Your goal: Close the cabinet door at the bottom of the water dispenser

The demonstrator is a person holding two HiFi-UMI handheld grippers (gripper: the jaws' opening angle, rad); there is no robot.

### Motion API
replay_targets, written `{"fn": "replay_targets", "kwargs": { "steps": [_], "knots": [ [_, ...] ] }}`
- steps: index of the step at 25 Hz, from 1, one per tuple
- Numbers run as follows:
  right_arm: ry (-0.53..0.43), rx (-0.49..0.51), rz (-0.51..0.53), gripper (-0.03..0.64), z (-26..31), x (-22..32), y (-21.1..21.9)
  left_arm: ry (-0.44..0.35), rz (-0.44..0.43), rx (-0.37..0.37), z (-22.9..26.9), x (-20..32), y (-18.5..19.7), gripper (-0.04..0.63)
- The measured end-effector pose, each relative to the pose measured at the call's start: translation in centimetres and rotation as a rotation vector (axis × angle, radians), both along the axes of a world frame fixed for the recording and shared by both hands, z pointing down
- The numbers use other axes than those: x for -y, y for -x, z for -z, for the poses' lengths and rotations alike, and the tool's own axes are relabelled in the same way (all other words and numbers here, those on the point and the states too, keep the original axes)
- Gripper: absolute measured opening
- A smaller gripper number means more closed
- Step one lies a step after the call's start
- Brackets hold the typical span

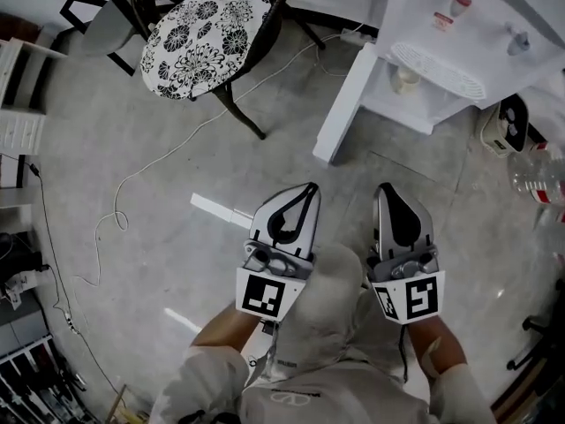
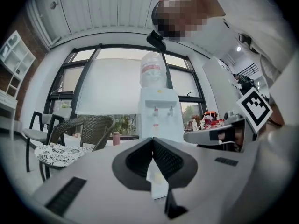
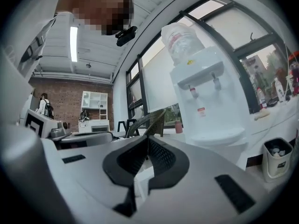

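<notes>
Seen from the head view, the left hand-held gripper (image 1: pixel 309 188) and the right hand-held gripper (image 1: pixel 385 188) were held side by side, both pointing ahead over the bare concrete floor (image 1: pixel 159 104), each with its jaws pressed together and nothing between them. Ahead of the right hand-held gripper stood the water dispenser (image 1: pixel 413 11). Its bottom cabinet door (image 1: pixel 342 109) hung wide open, swung out towards a spot ahead of and between the two tips and well apart from both. Only this view showed the door plainly, along with a pale cup (image 1: pixel 405 79) in the open compartment. It alone also showed a thin cable (image 1: pixel 168 153) trailing across the floor to the left of the left hand-held gripper. The left gripper view showed its closed tips (image 2: pixel 153 142) aimed straight at the dispenser's taps (image 2: pixel 160 111) with the water bottle (image 2: pixel 152 73) on top, which the head view cut off. A wicker chair (image 2: pixel 86 125) with a patterned cushion (image 2: pixel 56 150) stood off to its left. The right gripper view, tips shut (image 3: pixel 147 140), put the dispenser to its right and added a small bin (image 3: pixel 275 158) further right. Whether the white panel below its tips was the door I could not tell.
</notes>
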State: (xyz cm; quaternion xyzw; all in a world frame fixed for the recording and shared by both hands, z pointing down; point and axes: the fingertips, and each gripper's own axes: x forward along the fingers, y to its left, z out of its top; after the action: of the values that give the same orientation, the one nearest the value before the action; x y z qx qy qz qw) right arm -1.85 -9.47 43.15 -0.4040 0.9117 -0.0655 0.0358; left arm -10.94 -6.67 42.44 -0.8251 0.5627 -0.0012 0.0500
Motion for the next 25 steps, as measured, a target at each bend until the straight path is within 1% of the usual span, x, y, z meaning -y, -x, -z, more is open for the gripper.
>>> {"fn": "replay_targets", "kwargs": {
  "steps": [4, 8, 10, 13, 16, 19, 22, 25],
  "knots": [
    [-0.002, 0.001, 0.015, 0.017, -4.4, 0.3, 1.1, -0.011, -0.028, 0.037, -4.8, 0.7, 0.1, 0.009],
    [-0.048, -0.033, 0.02, 0.017, -7.6, 1.0, 1.9, -0.007, -0.03, 0.031, -8.7, 1.1, 0.7, 0.014],
    [-0.05, -0.033, 0.028, 0.017, -8.9, 1.6, 2.4, -0.008, -0.031, 0.029, -10.3, 1.4, 0.9, 0.044],
    [-0.064, -0.059, 0.036, 0.018, -11.2, 2.1, 3.3, -0.003, -0.034, 0.03, -12.8, 2.4, 1.1, 0.06],
    [-0.033, -0.055, 0.036, 0.018, -13.6, 2.7, 3.8, 0.003, -0.043, 0.028, -15.2, 3.5, 0.9, 0.095],
    [0.001, -0.06, 0.035, 0.017, -15.9, 2.8, 4.2, 0.021, -0.03, 0.034, -17.4, 4.3, 0.9, 0.13],
    [0.024, -0.034, 0.015, 0.018, -16.9, 3.4, 4.5, 0.046, -0.012, 0.017, -19.0, 4.8, 1.4, 0.168],
    [-0.002, -0.034, 0.017, 0.018, -17.2, 3.7, 5.1, 0.05, -0.014, 0.009, -20.1, 5.2, 1.5, 0.189]
  ]
}}
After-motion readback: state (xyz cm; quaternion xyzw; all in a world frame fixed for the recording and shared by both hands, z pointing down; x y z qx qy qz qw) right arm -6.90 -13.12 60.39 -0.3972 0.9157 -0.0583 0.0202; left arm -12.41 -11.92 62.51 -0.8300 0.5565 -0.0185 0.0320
